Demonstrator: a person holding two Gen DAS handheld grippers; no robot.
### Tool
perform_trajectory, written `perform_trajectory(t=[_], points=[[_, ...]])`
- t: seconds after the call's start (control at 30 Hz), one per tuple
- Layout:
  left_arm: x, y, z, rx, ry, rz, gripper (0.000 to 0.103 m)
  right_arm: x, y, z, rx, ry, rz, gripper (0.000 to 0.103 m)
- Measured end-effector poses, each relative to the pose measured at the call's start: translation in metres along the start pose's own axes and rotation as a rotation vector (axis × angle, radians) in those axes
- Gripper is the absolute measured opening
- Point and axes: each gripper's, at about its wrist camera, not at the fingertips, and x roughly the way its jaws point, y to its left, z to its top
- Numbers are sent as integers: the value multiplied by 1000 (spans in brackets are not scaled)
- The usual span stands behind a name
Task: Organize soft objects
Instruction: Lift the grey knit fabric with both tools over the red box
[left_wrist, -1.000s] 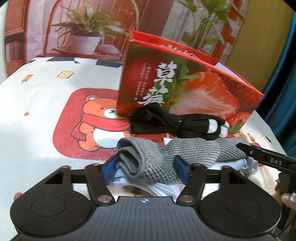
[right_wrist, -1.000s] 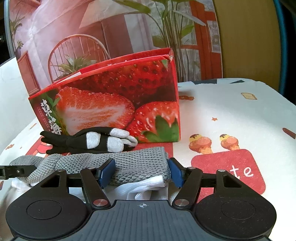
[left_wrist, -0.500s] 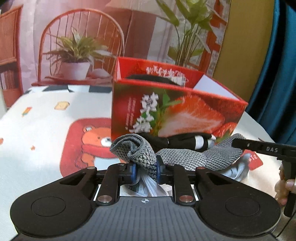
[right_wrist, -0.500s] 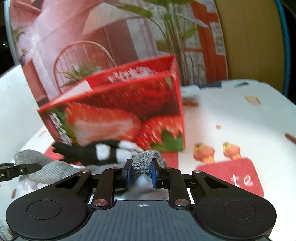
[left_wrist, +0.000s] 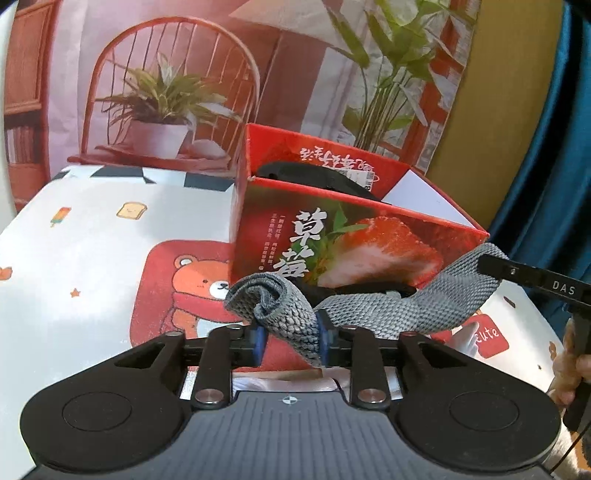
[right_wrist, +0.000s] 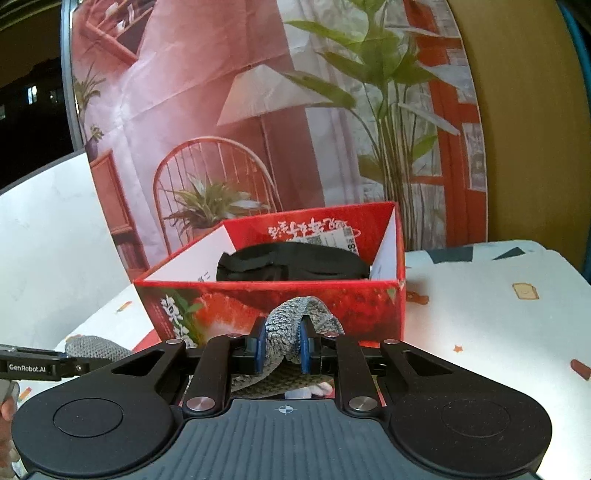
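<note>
A grey knitted cloth (left_wrist: 388, 314) hangs stretched between both grippers, lifted off the table. My left gripper (left_wrist: 290, 341) is shut on its folded left end. My right gripper (right_wrist: 282, 349) is shut on its other end (right_wrist: 295, 325). In the left wrist view the right gripper's finger (left_wrist: 532, 280) shows at the cloth's far right corner. Behind the cloth stands the open red strawberry box (left_wrist: 351, 236) (right_wrist: 280, 295), with a black soft item (right_wrist: 291, 266) inside. A black glove on the table is mostly hidden behind the cloth.
A white fabric piece (left_wrist: 288, 384) lies just under the left gripper. The table (left_wrist: 92, 258) has a cartoon-print cover with a bear patch. A printed backdrop of a chair and plants stands behind. A person's hand (left_wrist: 569, 369) shows at the right edge.
Both grippers closed on the ends of the grey cloth and rose, lifting it off the white fabric and the table. The box top and its inside came into view.
</note>
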Motion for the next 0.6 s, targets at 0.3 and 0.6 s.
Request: perform_trajectory(t=[0.3,0.6], points=[[-18,-2,18,26,-91,21,12,0,6,-1,3,-2,24,16],[-27,-36,92,170,-256,22,12,4,13,65,-86,-121,33,16]])
